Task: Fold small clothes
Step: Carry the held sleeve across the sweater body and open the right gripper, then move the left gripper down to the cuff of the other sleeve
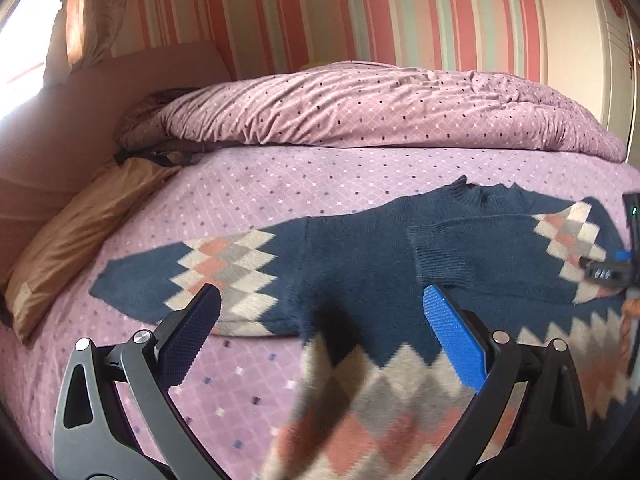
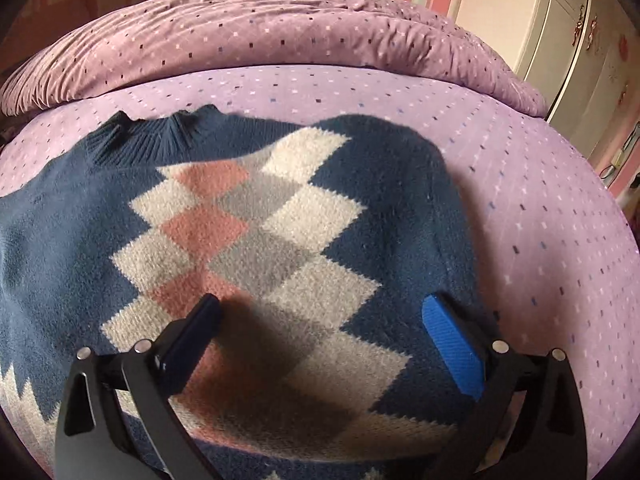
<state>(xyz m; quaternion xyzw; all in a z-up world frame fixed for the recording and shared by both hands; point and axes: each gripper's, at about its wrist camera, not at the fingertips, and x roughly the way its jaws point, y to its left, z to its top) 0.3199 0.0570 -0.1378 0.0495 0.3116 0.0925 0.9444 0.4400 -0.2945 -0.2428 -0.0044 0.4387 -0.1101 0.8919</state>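
Note:
A navy knitted sweater [image 1: 360,264] with cream, pink and grey diamonds lies flat on the purple bed sheet [image 1: 280,188], collar toward the far side. One sleeve [image 1: 192,276] stretches out to the left. The other sleeve [image 2: 256,232] is folded across the body. My left gripper [image 1: 320,300] hovers open over the sweater near the outstretched sleeve's armpit, with nothing between its pads. My right gripper [image 2: 322,304] stands wide open just above the folded sleeve, holding nothing. Its tip also shows at the right edge of the left wrist view, right gripper [image 1: 604,272].
A rumpled purple duvet [image 1: 380,108] is heaped along the far side of the bed. A tan pillow [image 1: 80,236] lies at the left by a padded headboard [image 1: 80,120]. A white wardrobe [image 2: 592,60] stands to the right. Bare sheet [image 2: 540,220] lies right of the sweater.

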